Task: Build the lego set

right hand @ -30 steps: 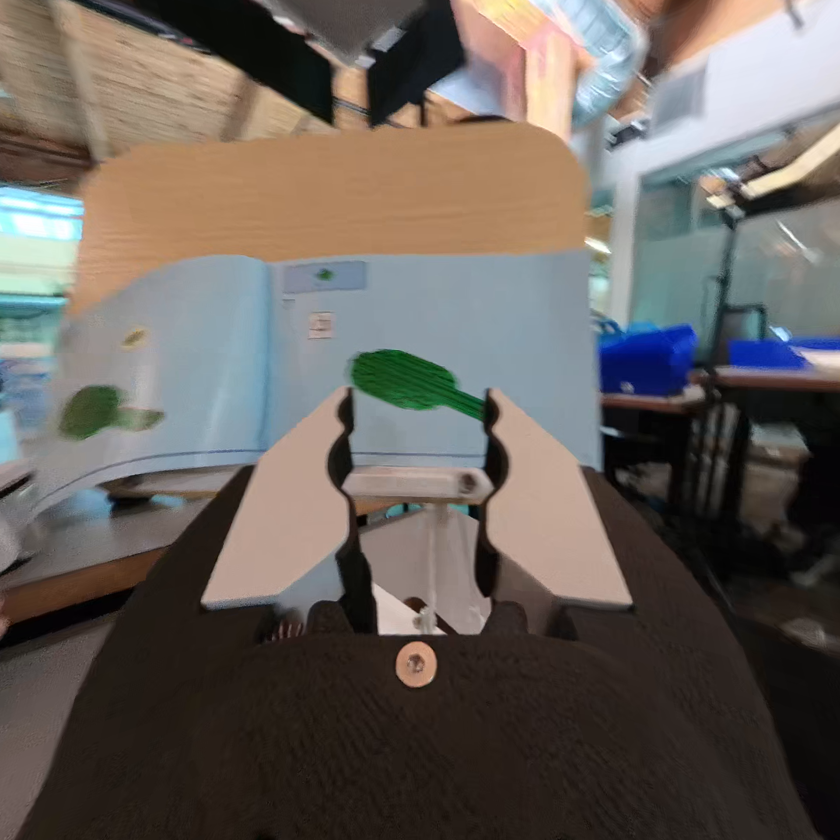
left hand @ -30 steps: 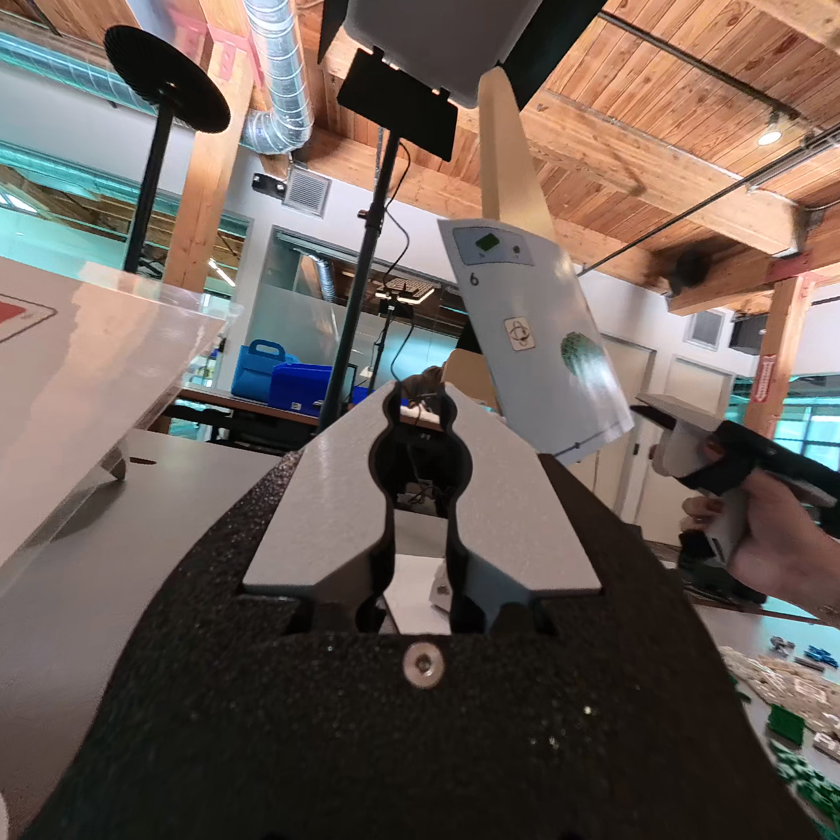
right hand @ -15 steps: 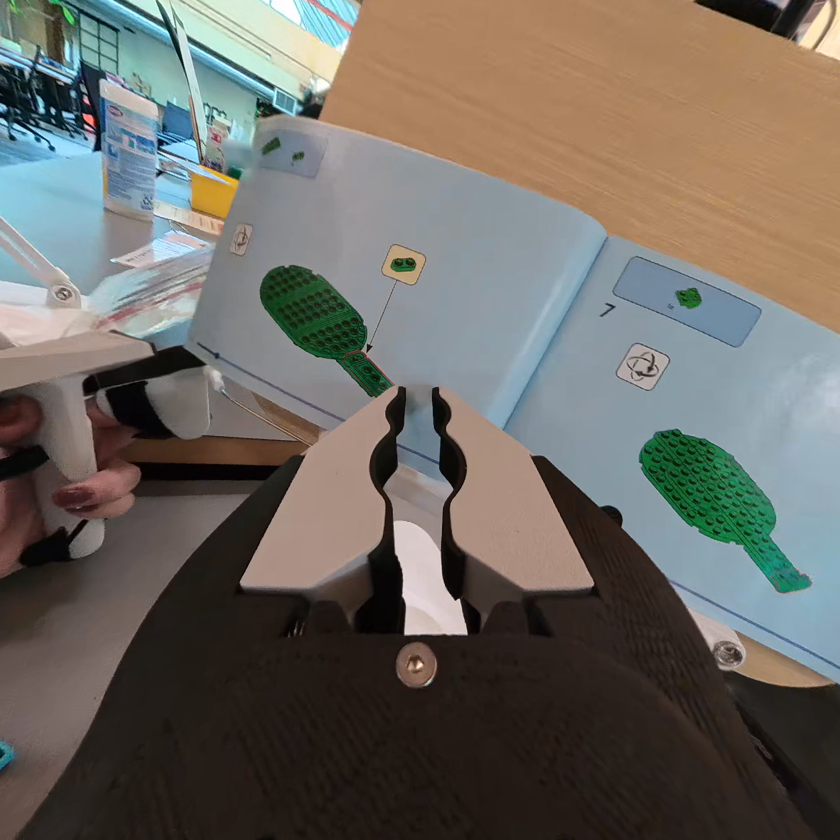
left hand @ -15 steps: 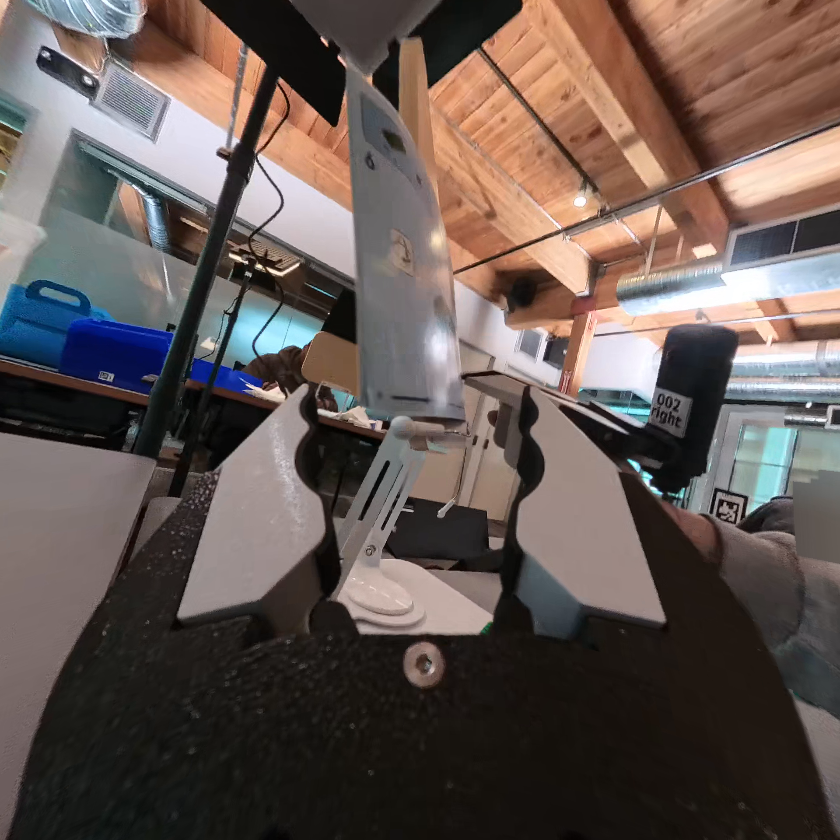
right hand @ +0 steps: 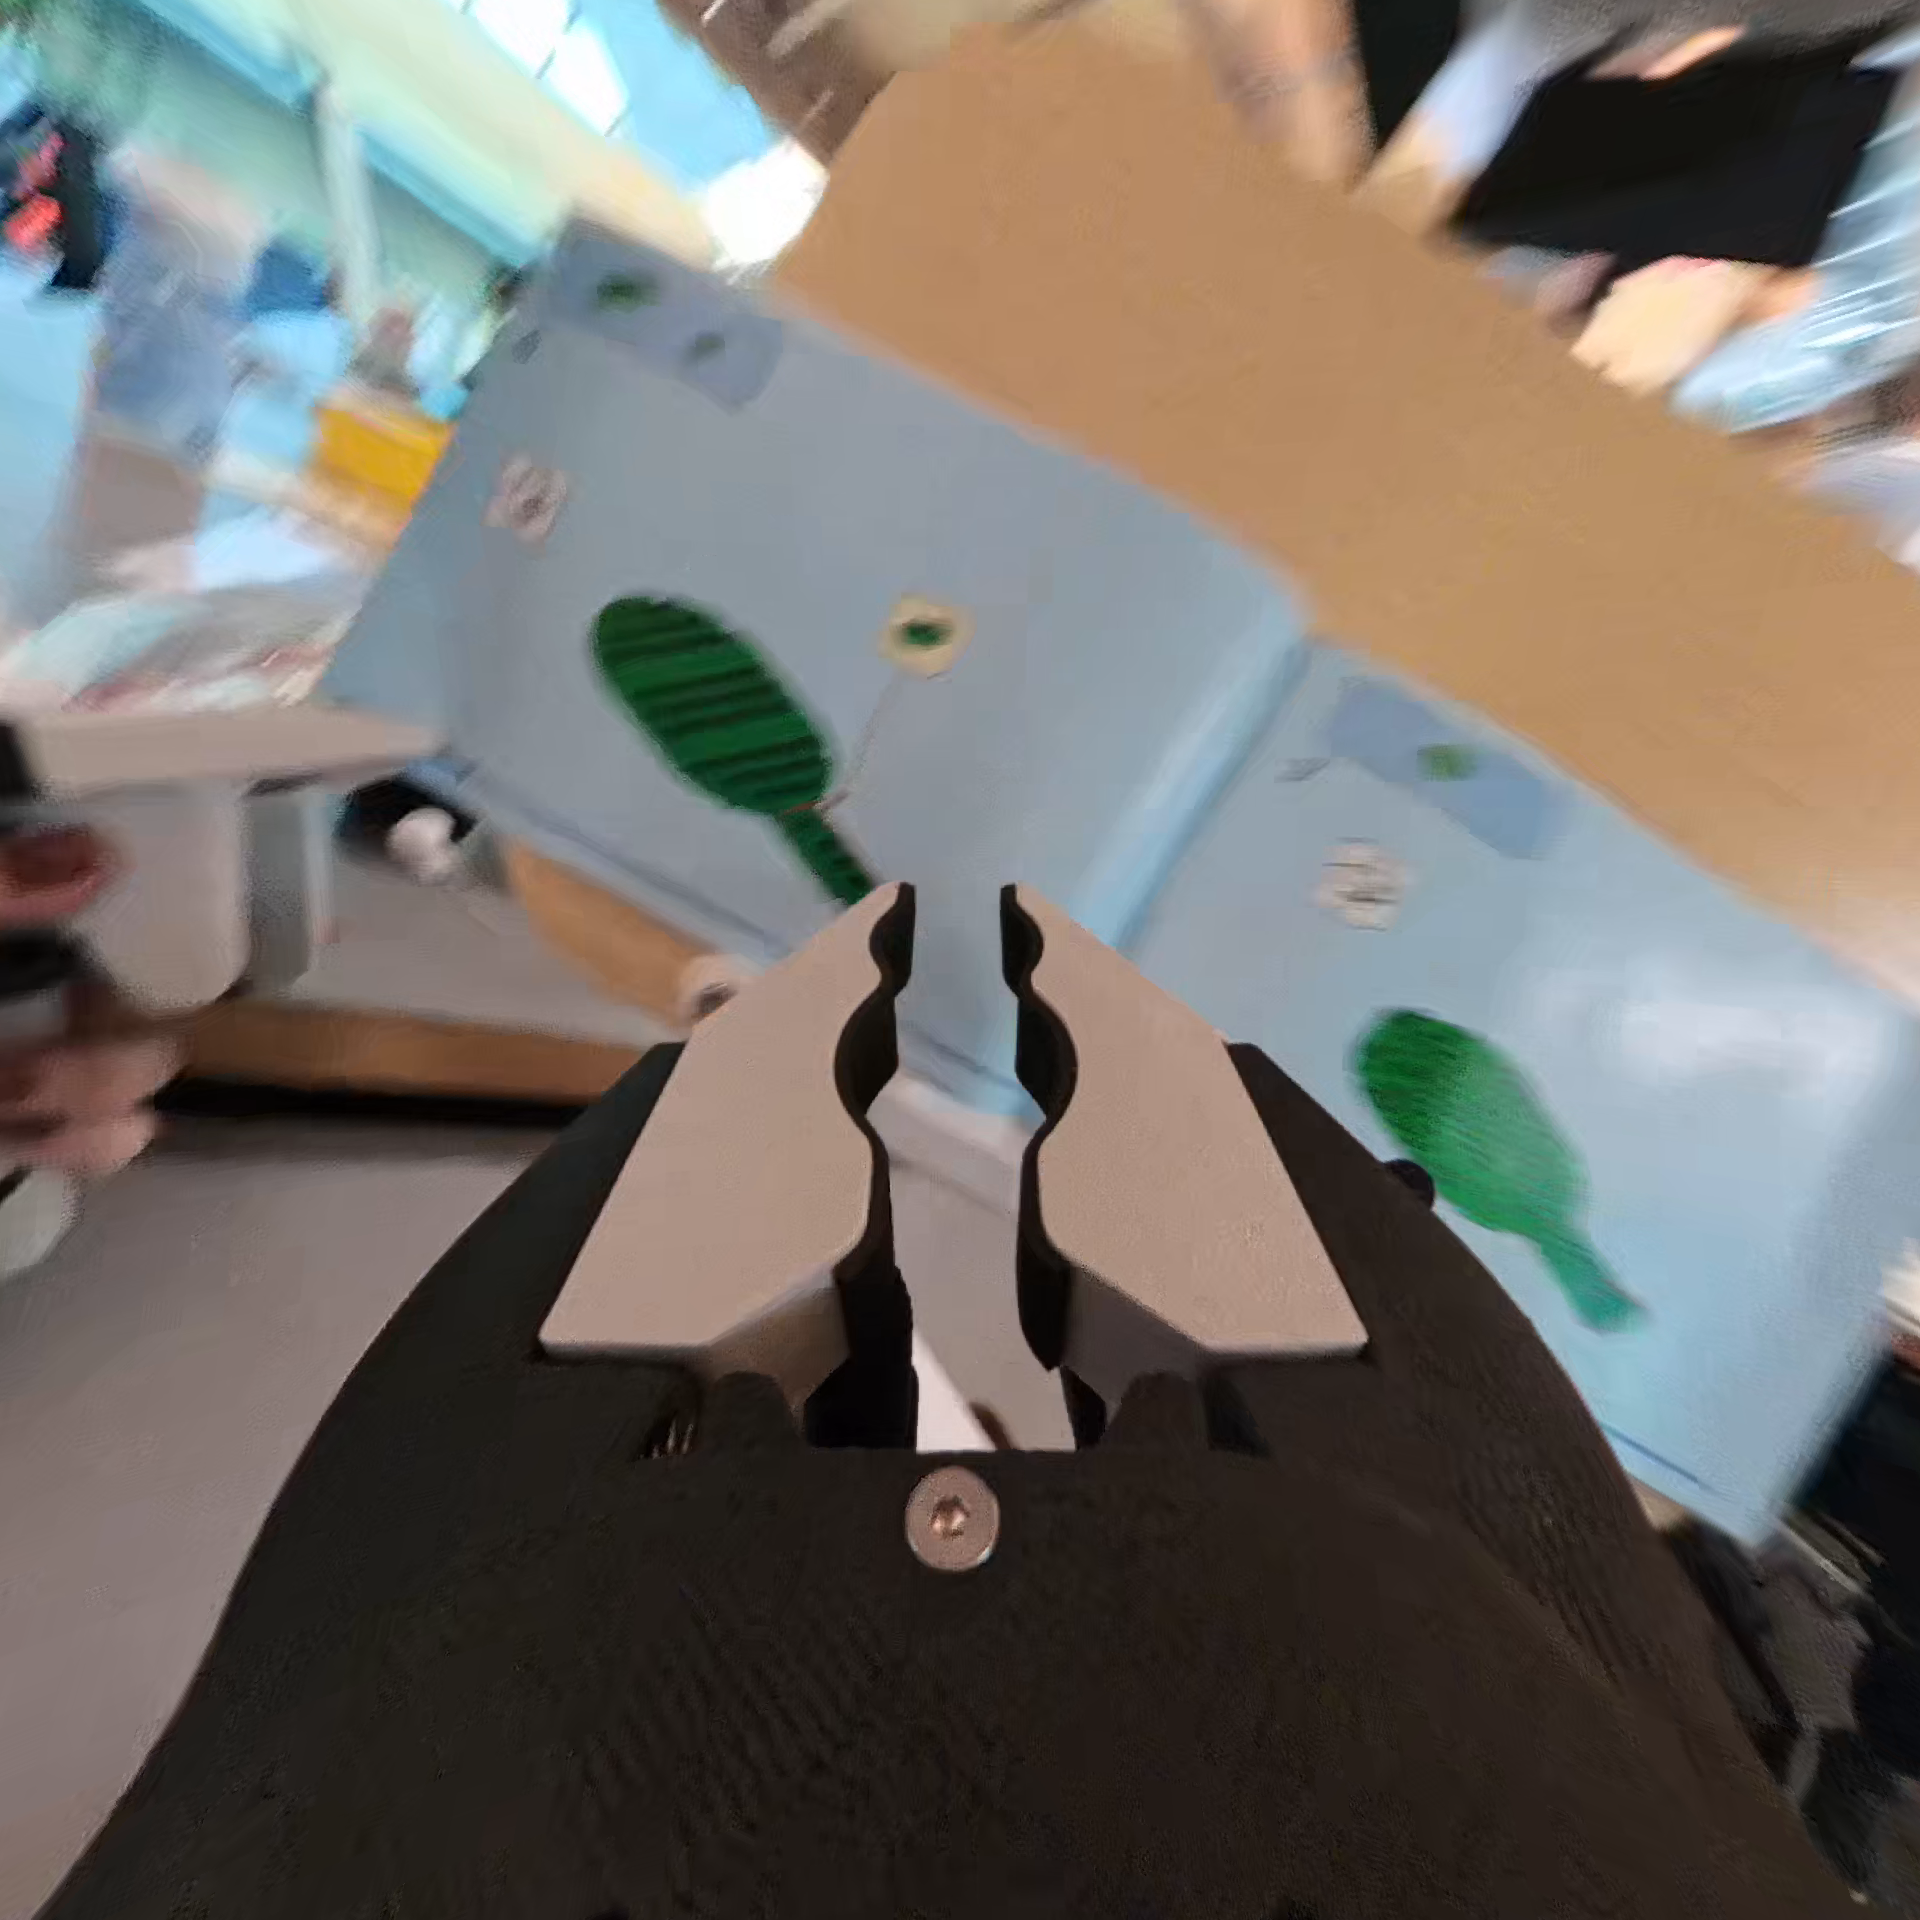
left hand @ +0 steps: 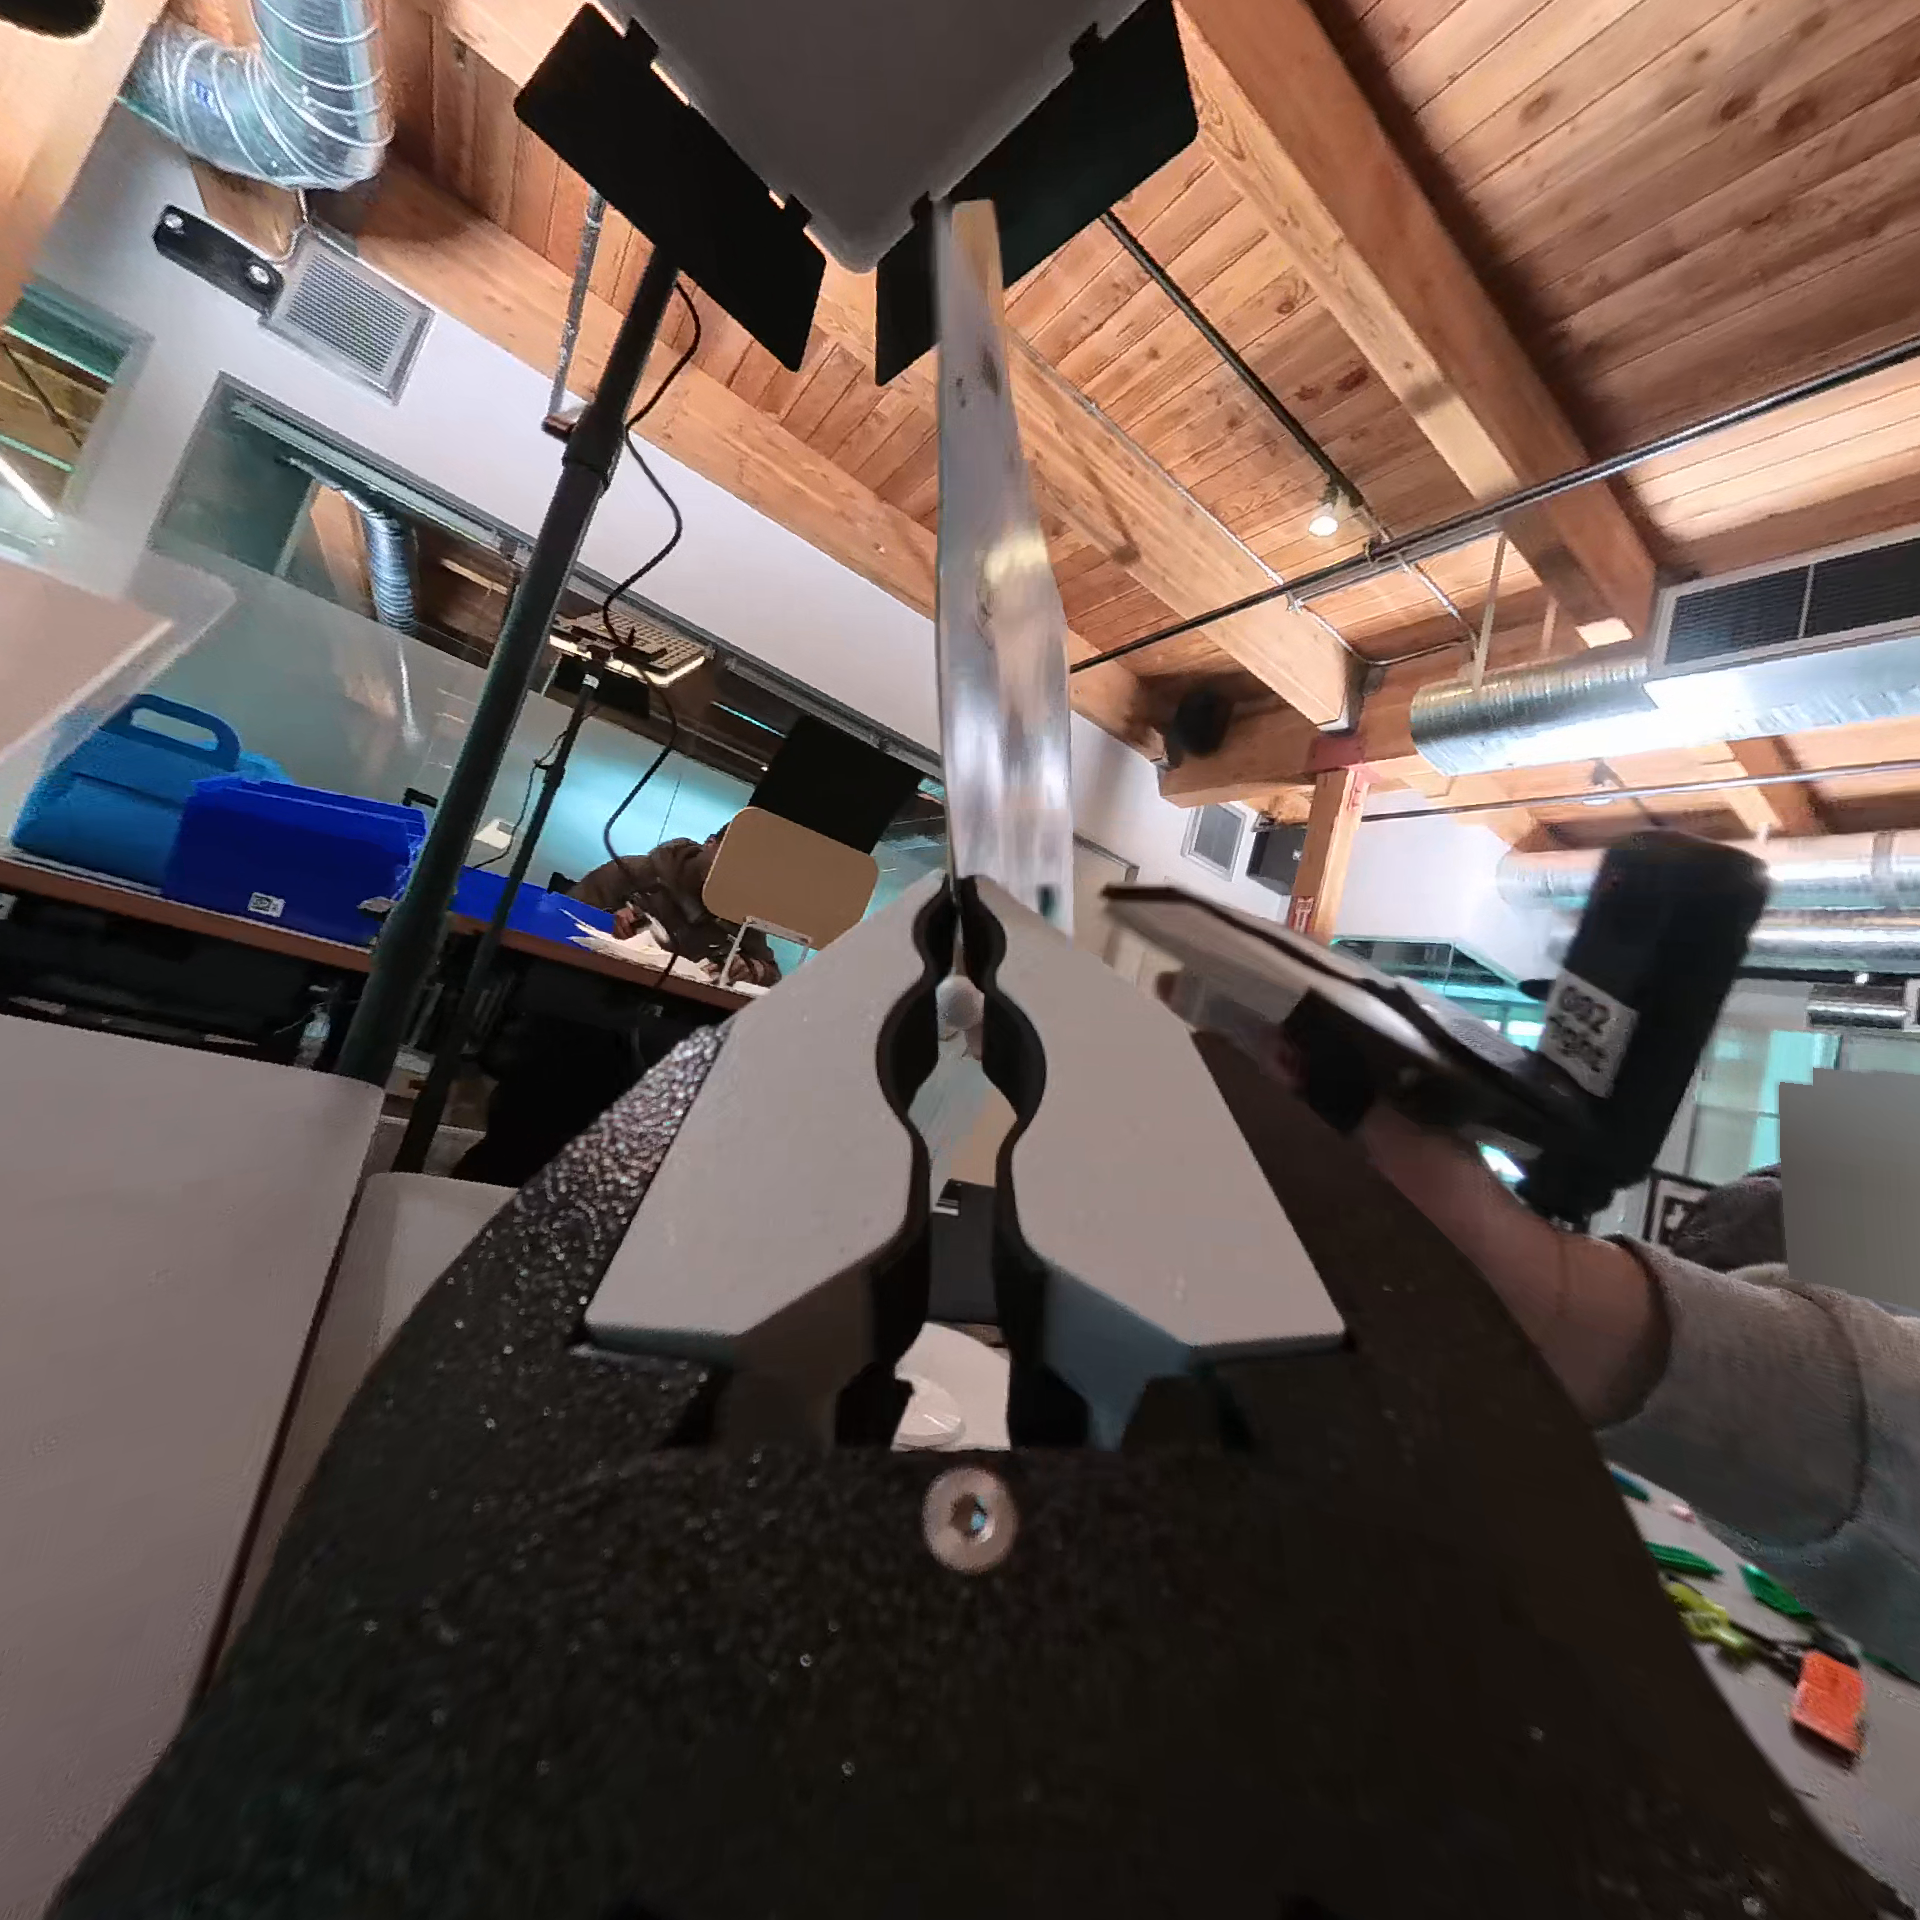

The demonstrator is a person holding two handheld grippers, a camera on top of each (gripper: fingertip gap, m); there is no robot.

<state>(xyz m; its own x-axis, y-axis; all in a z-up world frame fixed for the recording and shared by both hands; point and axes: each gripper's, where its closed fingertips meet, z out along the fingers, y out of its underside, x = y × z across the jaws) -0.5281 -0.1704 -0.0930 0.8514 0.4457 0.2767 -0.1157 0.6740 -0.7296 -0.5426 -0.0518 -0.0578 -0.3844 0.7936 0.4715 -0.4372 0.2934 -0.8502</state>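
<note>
Since half a second ago the left gripper [left hand: 957, 885] has gone from wide apart to closed. Its grey fingertips now meet on the lower edge of a thin glossy page [left hand: 997, 623], which is seen edge-on and rises straight up from them. That page belongs to the light blue instruction booklet with green drawings [right hand: 1039, 644], which lies open against a tan wooden board stand [right hand: 1299, 343] and rests along the board's lower edge. A small white knob of the stand [left hand: 958, 1003] sits in the hollow just behind the closed tips.

The right gripper [right hand: 956, 904] has opened slightly. Its jaws stand narrowly apart with nothing between them, close in front of the booklet's centre fold near the lower edge, and its view is smeared. In the left wrist view it sits just to the right of the pinched page. Small loose green and orange plastic pieces [left hand: 1829, 1714] lie near the right edge of the grey table [right hand: 208, 1351].
</note>
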